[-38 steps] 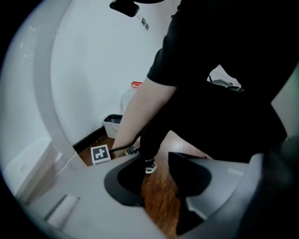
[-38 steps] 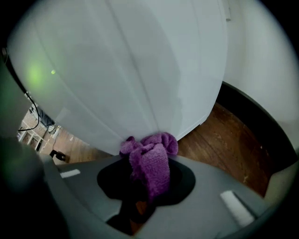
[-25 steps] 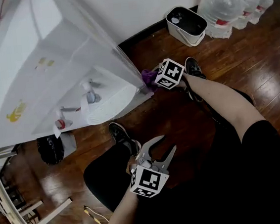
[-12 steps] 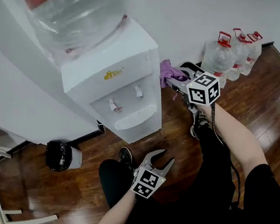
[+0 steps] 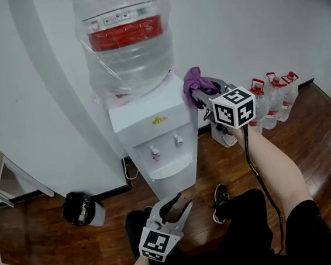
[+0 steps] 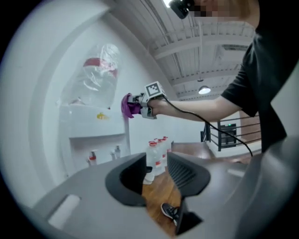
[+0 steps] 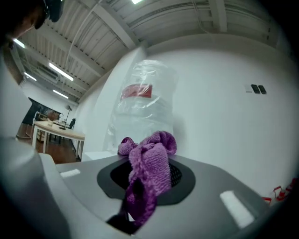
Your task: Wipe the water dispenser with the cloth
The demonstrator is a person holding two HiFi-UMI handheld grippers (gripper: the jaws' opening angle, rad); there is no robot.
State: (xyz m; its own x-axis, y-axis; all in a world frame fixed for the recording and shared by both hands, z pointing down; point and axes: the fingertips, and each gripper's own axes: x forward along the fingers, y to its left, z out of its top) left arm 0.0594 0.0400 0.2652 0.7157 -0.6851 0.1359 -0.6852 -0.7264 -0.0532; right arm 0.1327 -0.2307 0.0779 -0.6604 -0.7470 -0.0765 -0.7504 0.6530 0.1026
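Your right gripper (image 5: 202, 98) is clamped on the bunched purple cloth (image 5: 194, 83), at 3 o'clock off the top of the water dispenser (image 5: 153, 127), which stands upright with its taps facing 6 o'clock, while your left gripper (image 5: 174, 205), low at 6 o'clock, points toward 12 with its jaws apart, empty and just narrowing.

Head camera looks steeply down; all views share the water dispenser (image 5: 153, 130).

No readable text, yellow logo (image 5: 159, 119) on water dispenser (image 5: 155, 145) illegible, bottle label (image 5: 122, 18) blurred
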